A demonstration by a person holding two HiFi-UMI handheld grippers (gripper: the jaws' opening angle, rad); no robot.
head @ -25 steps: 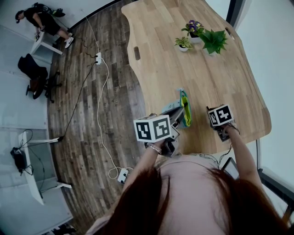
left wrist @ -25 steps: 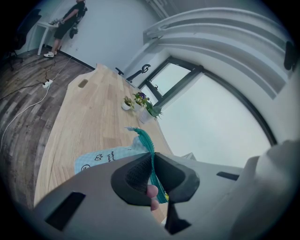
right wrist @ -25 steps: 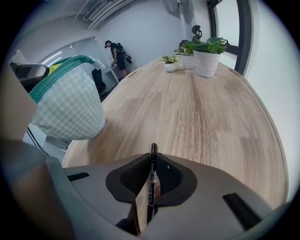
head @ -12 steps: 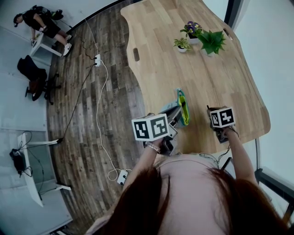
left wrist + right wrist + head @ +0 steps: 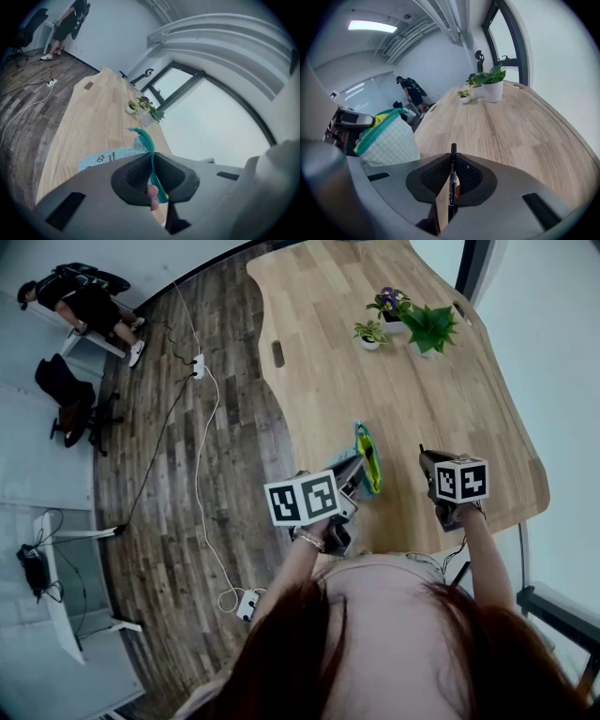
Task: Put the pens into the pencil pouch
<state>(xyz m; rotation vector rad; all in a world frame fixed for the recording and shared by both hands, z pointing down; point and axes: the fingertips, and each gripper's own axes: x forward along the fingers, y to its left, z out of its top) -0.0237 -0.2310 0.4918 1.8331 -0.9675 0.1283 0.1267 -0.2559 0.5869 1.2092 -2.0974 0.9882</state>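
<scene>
Left gripper point(image 5: 153, 174) is clenched on the teal zipper edge of the pouch point(image 5: 391, 140) and holds that lip up. The pouch is by the desk's point(image 5: 422, 399) near edge, toward its left side. Its body looks to rest on the desk. The mouth gapes a little, with yellow-green lining showing. Right gripper point(image 5: 451, 187) grasps a black pen point(image 5: 453, 159) pinched between the pads, tip poking out past the jaws. It's just right of the pouch, not over the mouth yet.

Step in hand, my read: carry the pen to the opening.
- Hold the left grip firm and the lip high so the mouth is wide.
- Line the pen up along the zipper and angle the tip down.
- Get most of its length inside before letting go.
- Risk: the tip snags the zipper teeth, or the free lip folds shut.

Containers: no view shows the pouch's inside, so contents unknown. Three pots point(image 5: 372, 338) near the desk's far right edge hold small plants.
</scene>
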